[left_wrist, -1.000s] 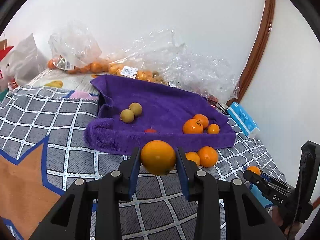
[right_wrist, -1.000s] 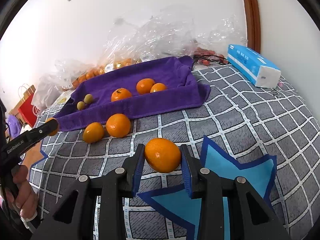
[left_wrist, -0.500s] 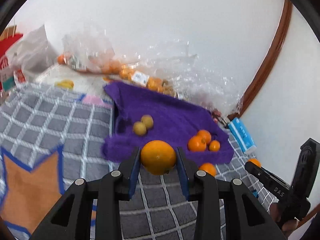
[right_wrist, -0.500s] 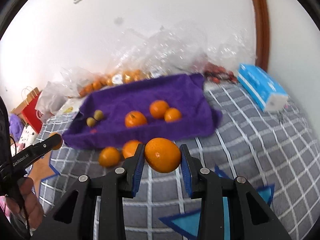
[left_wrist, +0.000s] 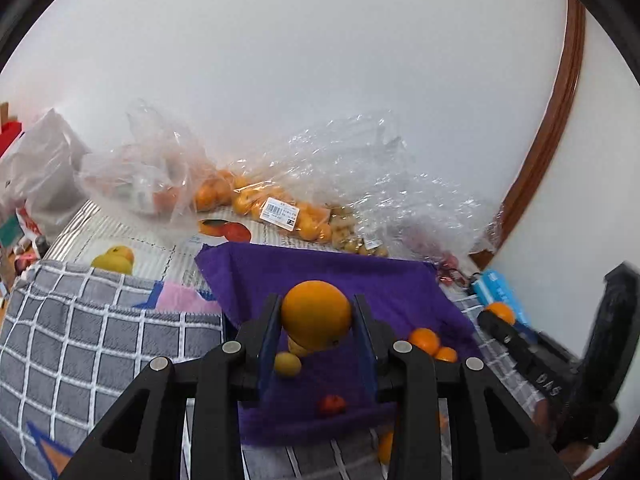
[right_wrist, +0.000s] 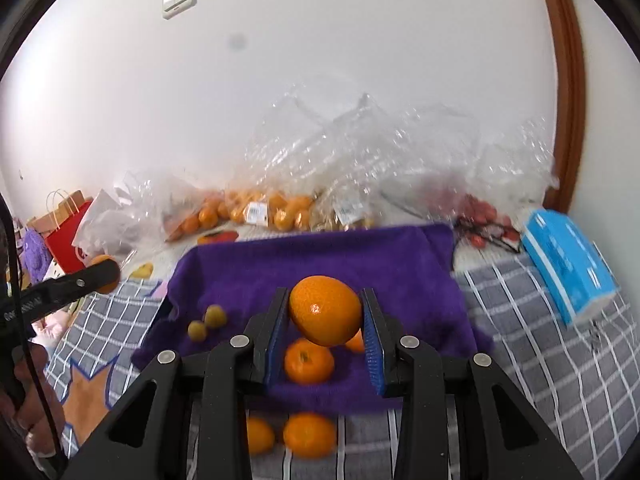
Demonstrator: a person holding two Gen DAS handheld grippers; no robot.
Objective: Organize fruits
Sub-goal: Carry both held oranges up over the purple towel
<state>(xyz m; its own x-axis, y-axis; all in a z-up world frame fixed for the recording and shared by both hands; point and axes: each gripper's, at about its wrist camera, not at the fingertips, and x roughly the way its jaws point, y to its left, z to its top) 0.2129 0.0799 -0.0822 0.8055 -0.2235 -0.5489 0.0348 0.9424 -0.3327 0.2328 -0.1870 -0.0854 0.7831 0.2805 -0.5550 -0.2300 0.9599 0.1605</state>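
Note:
My left gripper (left_wrist: pixel 316 304) is shut on a large orange (left_wrist: pixel 316 318), held in the air over the near part of the purple towel (left_wrist: pixel 384 288). My right gripper (right_wrist: pixel 326 300) is shut on another orange (right_wrist: pixel 326 312), also above the towel (right_wrist: pixel 280 268). On the towel lie two small yellow-green fruits (right_wrist: pixel 208 322), a few oranges (right_wrist: pixel 309 361) and a tiny red fruit (left_wrist: pixel 332 404). Two oranges (right_wrist: pixel 310 434) sit on the checked blanket just in front of the towel. Each view shows the other gripper at its edge.
Clear plastic bags of oranges (left_wrist: pixel 280 212) and crumpled wrap line the wall behind the towel. A blue tissue pack (right_wrist: pixel 568 264) lies at the right, a red paper bag (right_wrist: pixel 66 236) at the far left. A hand (right_wrist: pixel 36 380) grips the left tool.
Both grippers rose and moved forward with their oranges, from over the checked blanket to above the purple towel. Their grips did not change.

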